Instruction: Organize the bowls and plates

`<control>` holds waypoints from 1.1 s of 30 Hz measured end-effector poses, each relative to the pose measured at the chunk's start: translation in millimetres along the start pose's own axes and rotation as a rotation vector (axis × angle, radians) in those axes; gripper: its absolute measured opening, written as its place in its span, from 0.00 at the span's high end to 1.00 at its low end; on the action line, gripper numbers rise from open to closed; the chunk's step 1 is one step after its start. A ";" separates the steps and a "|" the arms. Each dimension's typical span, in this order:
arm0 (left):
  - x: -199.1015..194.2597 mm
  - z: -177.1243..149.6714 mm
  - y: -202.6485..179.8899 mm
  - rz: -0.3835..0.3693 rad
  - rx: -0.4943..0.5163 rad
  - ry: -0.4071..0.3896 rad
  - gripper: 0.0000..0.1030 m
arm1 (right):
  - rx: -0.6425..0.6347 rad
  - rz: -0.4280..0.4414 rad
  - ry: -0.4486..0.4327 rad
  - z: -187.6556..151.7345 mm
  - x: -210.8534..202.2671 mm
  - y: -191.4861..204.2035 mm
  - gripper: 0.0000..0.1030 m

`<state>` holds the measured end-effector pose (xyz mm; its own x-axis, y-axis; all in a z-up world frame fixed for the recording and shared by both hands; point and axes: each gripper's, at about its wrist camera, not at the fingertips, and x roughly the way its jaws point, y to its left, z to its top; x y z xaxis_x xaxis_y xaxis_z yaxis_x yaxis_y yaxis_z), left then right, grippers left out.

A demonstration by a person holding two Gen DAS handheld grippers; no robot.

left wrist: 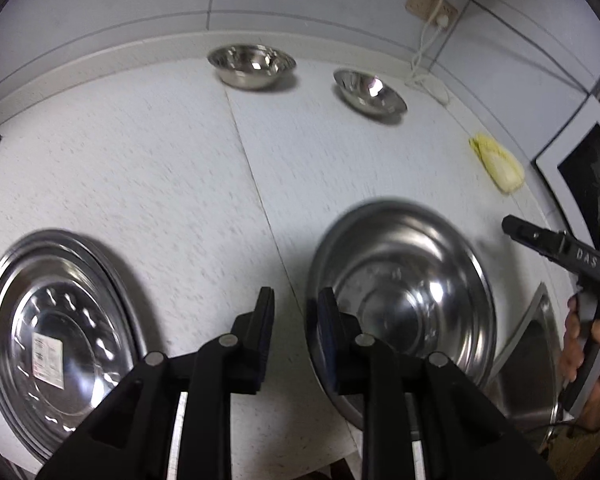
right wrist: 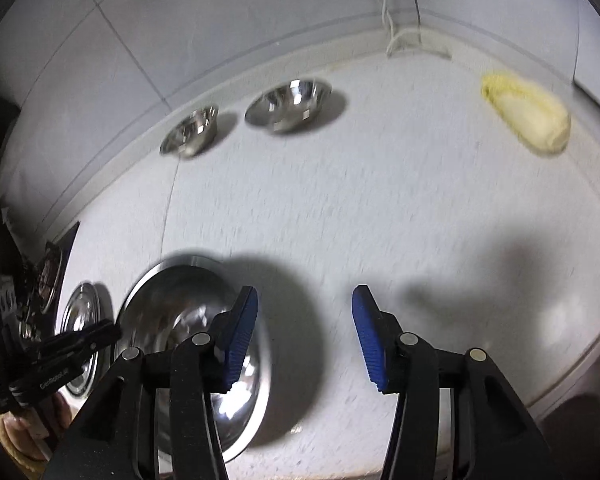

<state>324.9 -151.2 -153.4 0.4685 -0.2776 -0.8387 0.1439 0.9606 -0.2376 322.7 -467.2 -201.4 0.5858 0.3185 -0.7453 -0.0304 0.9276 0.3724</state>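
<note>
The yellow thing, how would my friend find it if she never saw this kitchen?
Start at the white counter and follow it toward the back wall, past the power strip with its white cord. The yellow thing is a leafy cabbage lying on its side near the right edge. Everything else out there is shiny metal, like the two small bowls; only this is soft and yellow.

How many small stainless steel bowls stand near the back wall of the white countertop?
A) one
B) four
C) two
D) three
C: the left wrist view shows one small stainless steel bowl by the wall and a second small steel bowl beside it, apart, on the white countertop.
</note>
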 end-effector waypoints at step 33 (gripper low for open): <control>213.5 262.9 -36.7 -0.080 -0.197 0.147 0.79 | 0.072 0.019 0.178 210.4 188.3 -22.0 0.62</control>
<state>648.9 -248.1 -195.0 0.3289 -0.3623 -0.8721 -0.0041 0.9229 -0.3850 604.1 -468.8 -233.6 0.4326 0.3714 -0.8215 0.0216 0.9067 0.4213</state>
